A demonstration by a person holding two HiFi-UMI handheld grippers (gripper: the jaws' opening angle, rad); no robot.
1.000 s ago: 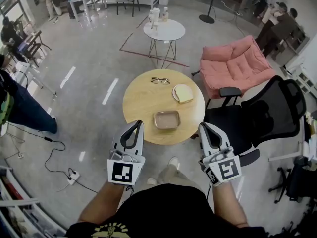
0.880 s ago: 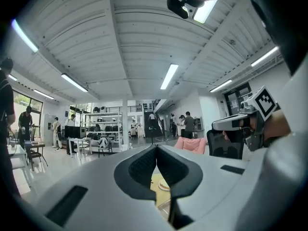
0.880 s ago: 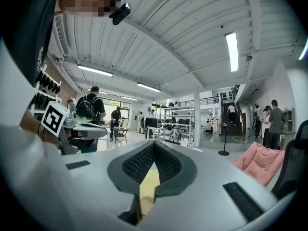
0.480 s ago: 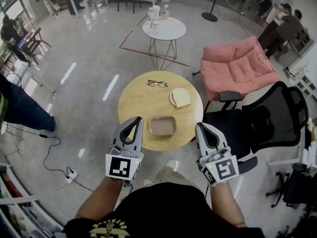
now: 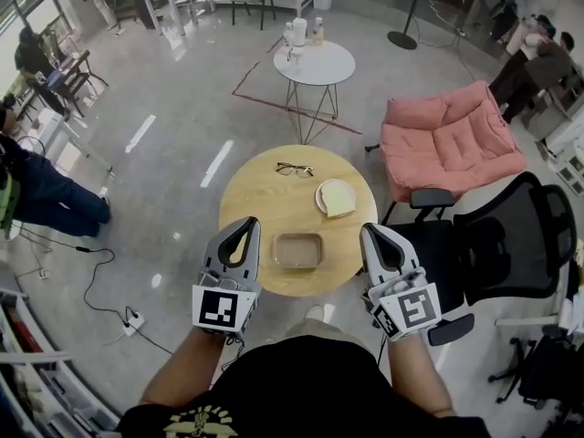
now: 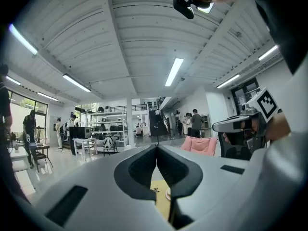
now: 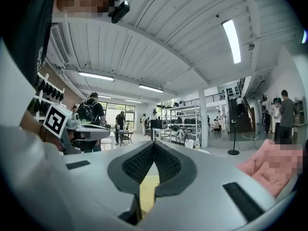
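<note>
On one table lie one tray and one plate.

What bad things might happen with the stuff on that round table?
The tray sits near the front edge of the table, so a bump from the shut left gripper or right gripper might push it off. The glasses lie far back; reaching over could knock the bread plate.

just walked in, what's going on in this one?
A person stands over a round wooden table with the left tongs and right tongs held out in front, apart from everything. Both are shut with nothing between the jaws. Nearest them on the table is a shallow rectangular tray; farther back lie a plate with a slice of bread and a pair of glasses.
</note>
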